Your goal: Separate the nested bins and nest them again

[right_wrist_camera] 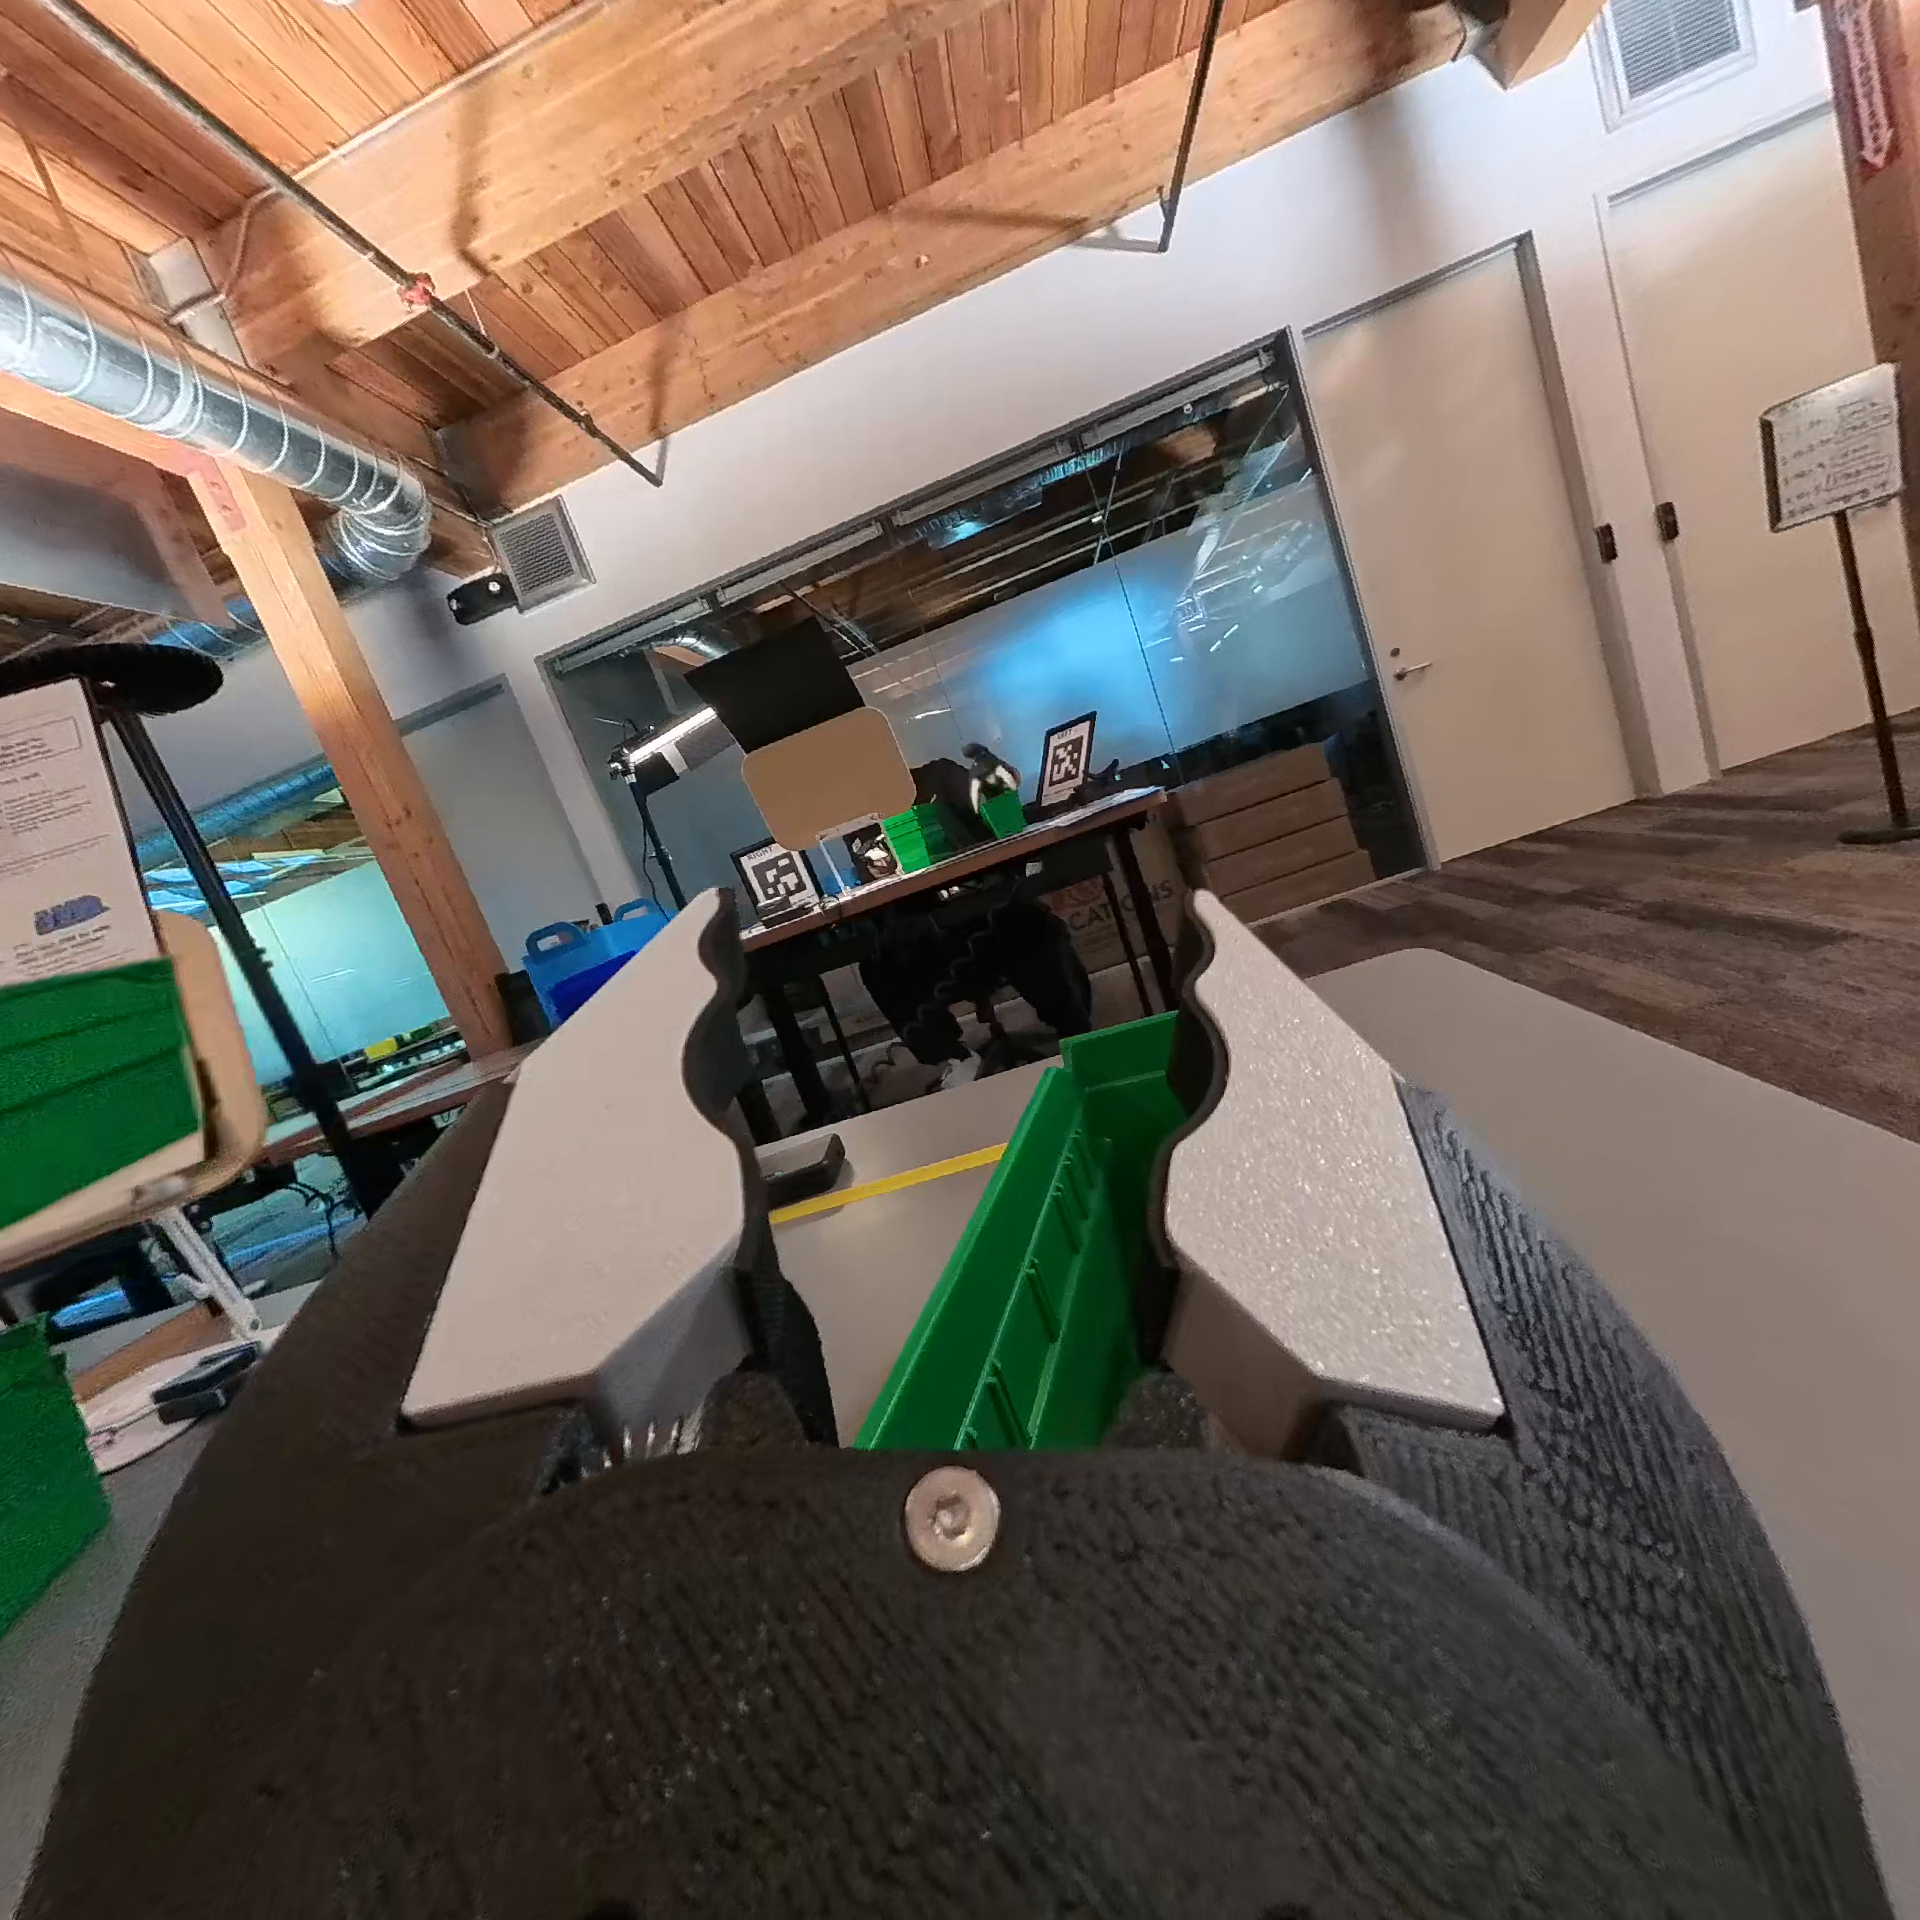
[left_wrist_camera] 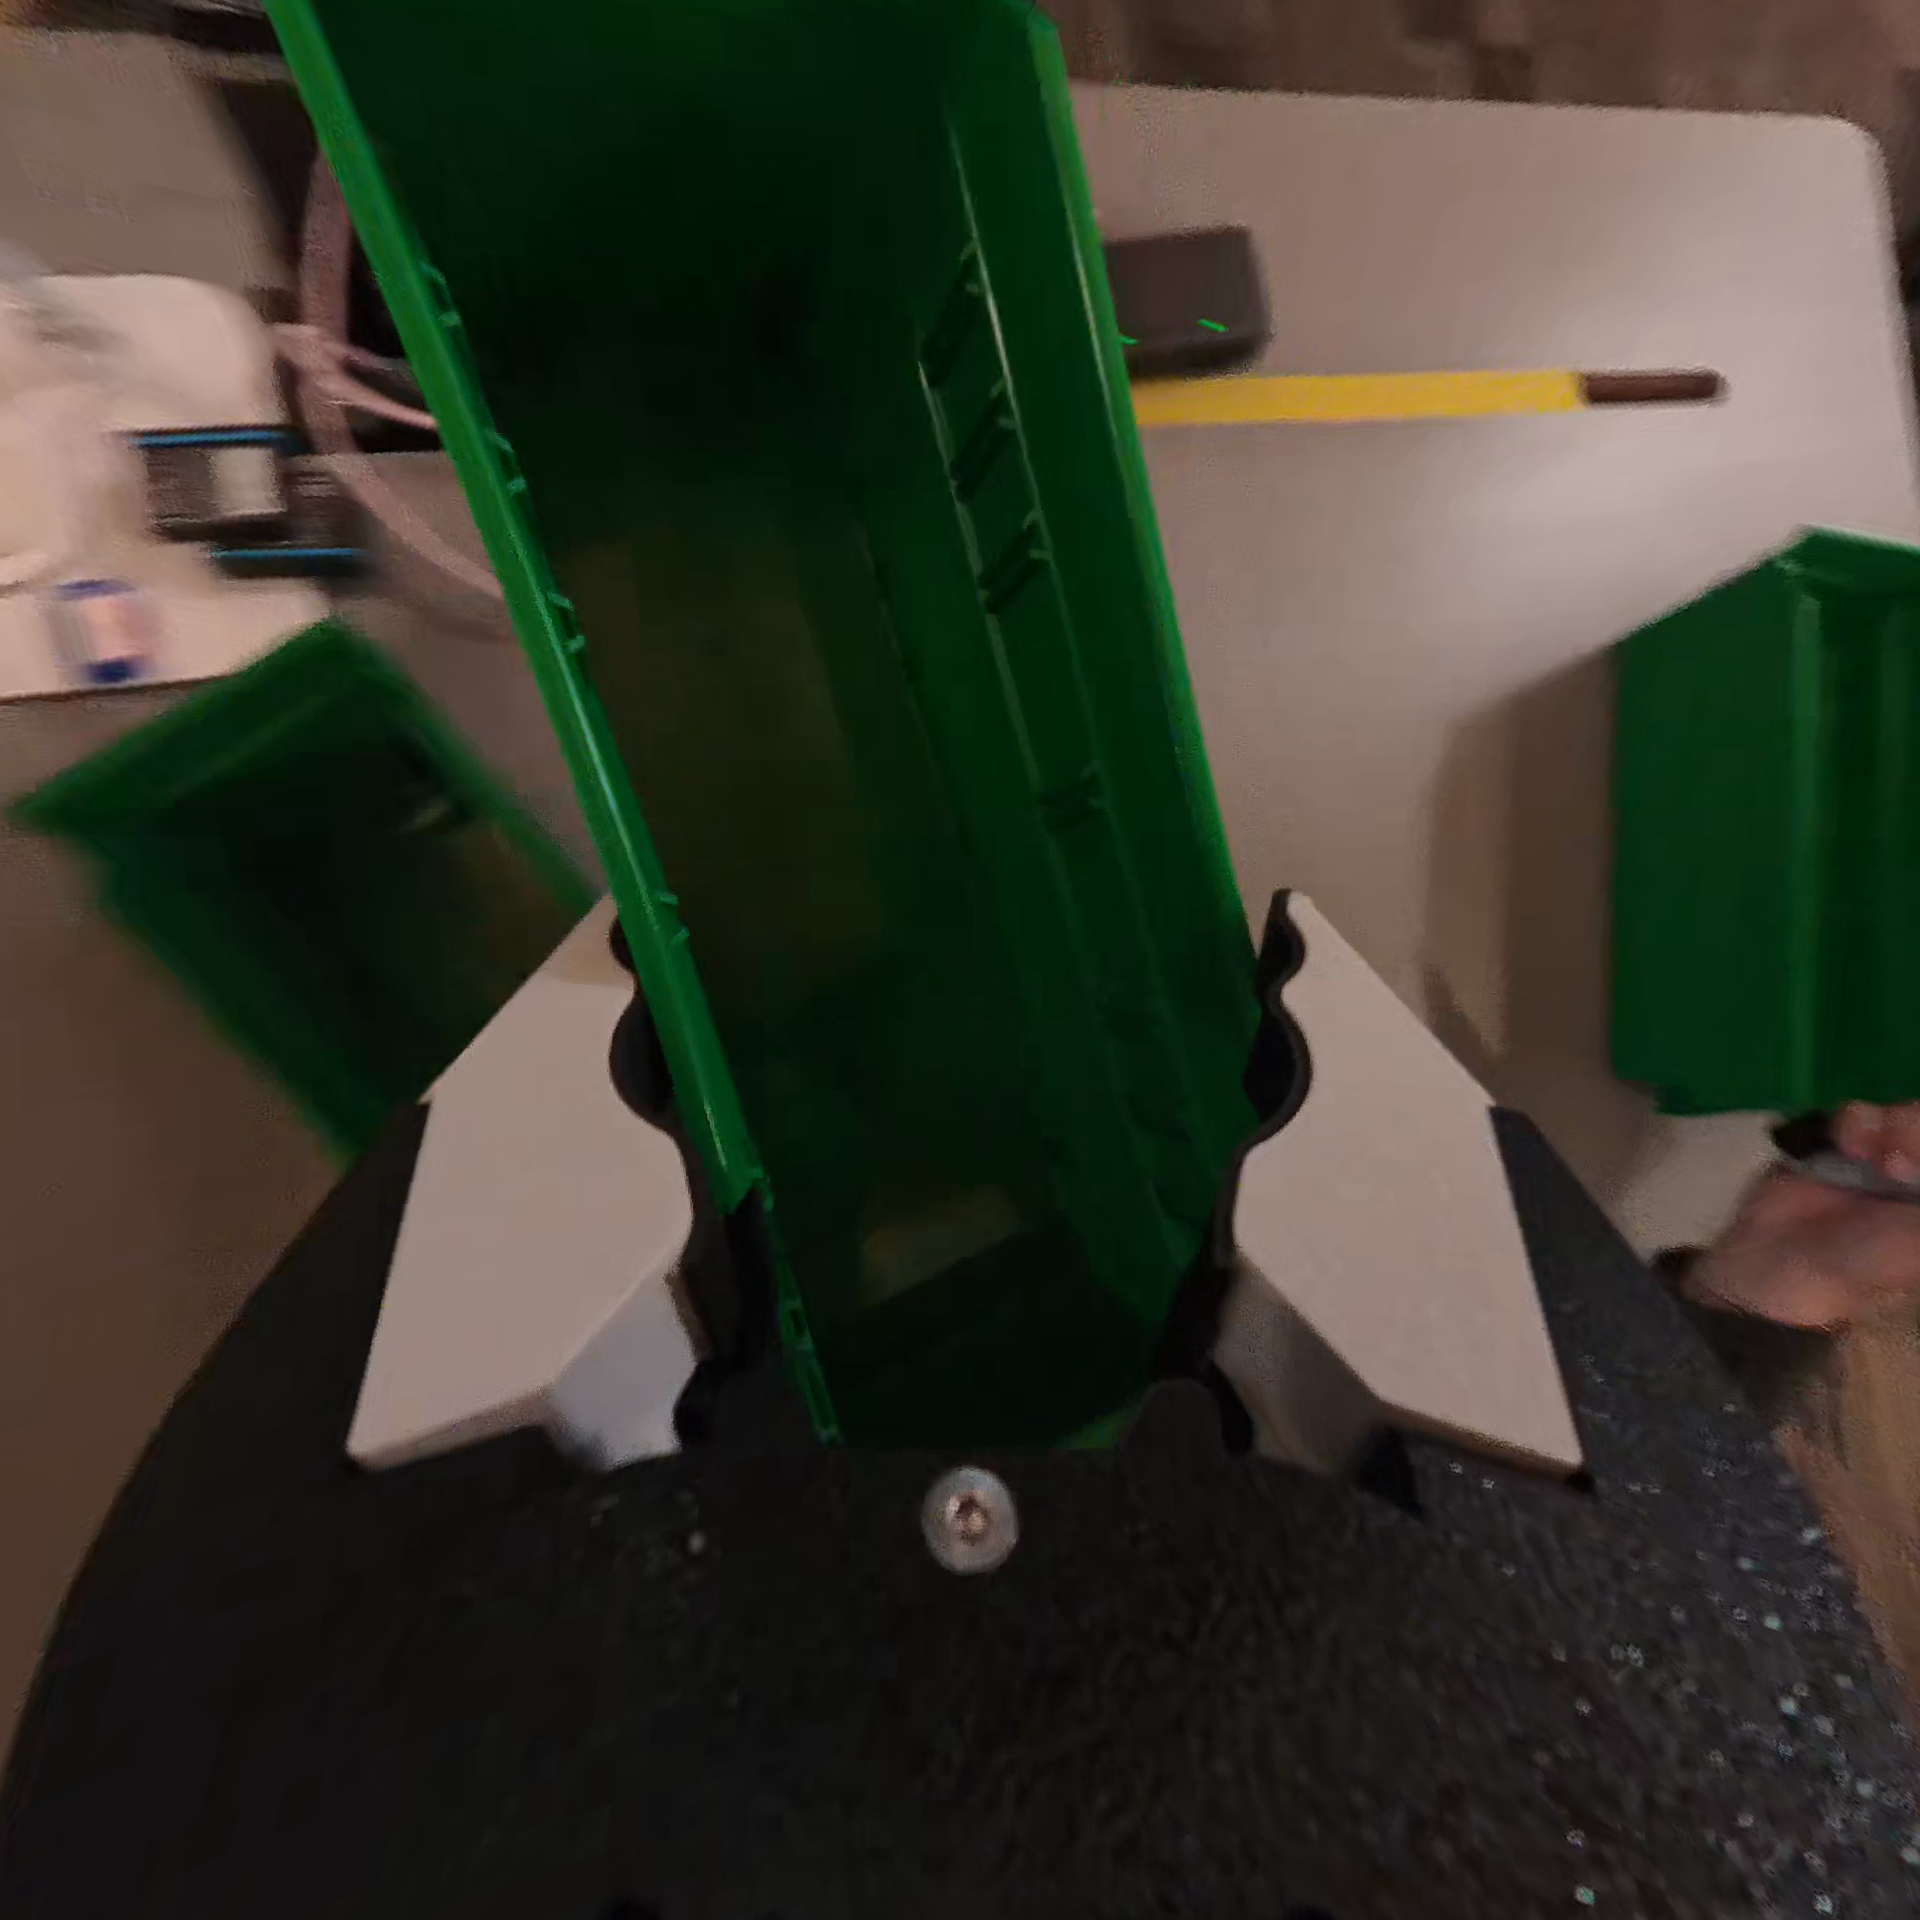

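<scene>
My left gripper [left_wrist_camera: 951,1039] is shut on a long green bin [left_wrist_camera: 831,623], one finger on each long side. The bin points away from the camera, tilted above the grey table [left_wrist_camera: 1455,644], with its open inside facing me. Two other green bins stand on the table, one to the left [left_wrist_camera: 291,852] and one to the right [left_wrist_camera: 1766,831]. My right gripper [right_wrist_camera: 961,966] is open. A green bin [right_wrist_camera: 1039,1299] lies between its fingers against the right one, with bare table between the bin and the left finger. The held bin also shows at the left edge of the right wrist view [right_wrist_camera: 94,1081].
A yellow tape line [left_wrist_camera: 1351,395] and a dark flat object [left_wrist_camera: 1184,291] lie at the table's far end. A hand [left_wrist_camera: 1818,1226] shows at the right edge. Another green bin [right_wrist_camera: 42,1475] stands low on the left. A second table [right_wrist_camera: 1039,842] with a seated person is far behind.
</scene>
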Demonstrator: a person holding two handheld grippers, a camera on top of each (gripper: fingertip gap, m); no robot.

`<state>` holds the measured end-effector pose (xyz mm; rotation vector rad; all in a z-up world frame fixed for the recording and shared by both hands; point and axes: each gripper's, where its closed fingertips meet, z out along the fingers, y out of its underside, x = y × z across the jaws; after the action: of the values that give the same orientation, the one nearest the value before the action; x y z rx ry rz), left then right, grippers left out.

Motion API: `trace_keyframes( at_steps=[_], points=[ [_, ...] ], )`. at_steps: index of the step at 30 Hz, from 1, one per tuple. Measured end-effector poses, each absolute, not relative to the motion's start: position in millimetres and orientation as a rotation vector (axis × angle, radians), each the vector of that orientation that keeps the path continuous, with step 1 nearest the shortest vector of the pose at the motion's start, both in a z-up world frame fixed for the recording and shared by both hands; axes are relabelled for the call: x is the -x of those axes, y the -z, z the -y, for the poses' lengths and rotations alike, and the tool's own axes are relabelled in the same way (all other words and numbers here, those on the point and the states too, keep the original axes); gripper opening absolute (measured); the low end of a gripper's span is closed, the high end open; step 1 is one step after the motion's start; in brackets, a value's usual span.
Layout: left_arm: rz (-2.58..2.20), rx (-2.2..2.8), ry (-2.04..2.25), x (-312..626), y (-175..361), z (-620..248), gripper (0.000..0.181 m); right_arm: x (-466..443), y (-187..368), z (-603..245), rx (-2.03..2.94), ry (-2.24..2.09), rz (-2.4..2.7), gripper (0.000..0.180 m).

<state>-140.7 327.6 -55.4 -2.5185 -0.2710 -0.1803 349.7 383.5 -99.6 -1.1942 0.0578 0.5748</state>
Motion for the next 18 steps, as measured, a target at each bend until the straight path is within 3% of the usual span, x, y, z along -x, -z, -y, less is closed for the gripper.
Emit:
trace_keyframes(
  at_steps=[4, 18],
  points=[
    [0.46, 2.476, 0.072, 202.2, 43.9, -284.9, 0.113, -347.2, 100.4, -383.2, 1.196, -0.6, -0.059, 0.082],
    [0.827, 2.47, 0.332, 233.4, 126.6, -255.4, 0.114, -339.7, 95.0, -379.2, 1.175, -0.647, -0.028, 0.082]
  ],
)
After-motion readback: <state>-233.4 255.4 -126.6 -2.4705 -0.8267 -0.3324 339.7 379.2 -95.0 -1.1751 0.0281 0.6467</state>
